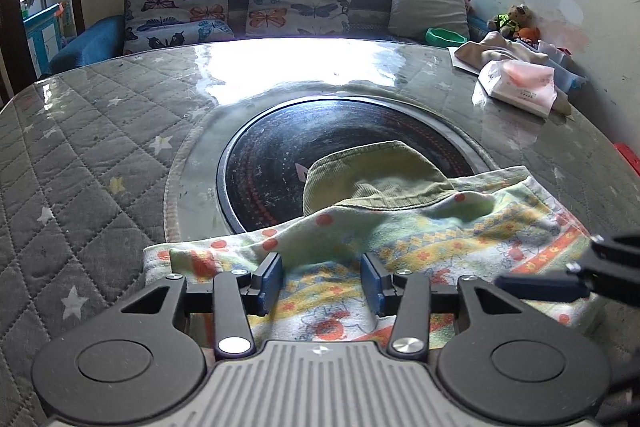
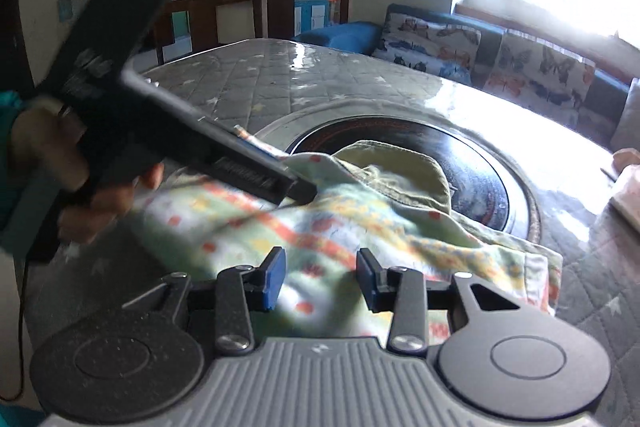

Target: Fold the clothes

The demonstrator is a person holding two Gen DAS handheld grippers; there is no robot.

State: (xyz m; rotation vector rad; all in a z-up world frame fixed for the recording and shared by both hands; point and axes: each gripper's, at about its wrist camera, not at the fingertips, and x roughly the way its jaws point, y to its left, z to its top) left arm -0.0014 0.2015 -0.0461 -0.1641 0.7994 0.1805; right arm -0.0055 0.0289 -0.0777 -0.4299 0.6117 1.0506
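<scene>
A patterned cloth (image 1: 420,251) with orange dots and yellow bands lies rumpled on the table's near side, over an olive green garment (image 1: 372,179) that sticks out onto the black hob. My left gripper (image 1: 322,281) is open, its blue pads low over the cloth's near edge. My right gripper (image 2: 320,279) is open, just above the same cloth (image 2: 360,227). The green garment (image 2: 404,171) shows beyond it. The left gripper also shows in the right wrist view (image 2: 296,191), at the cloth's left part. One right gripper finger (image 1: 540,287) enters the left wrist view at right.
The table has a grey quilted star cover (image 1: 80,155) under clear film, with a round black hob (image 1: 280,155) in the middle. A tissue pack (image 1: 520,87) and folded cloths (image 1: 496,47) sit at the far right. A sofa with butterfly cushions (image 1: 300,3) stands behind.
</scene>
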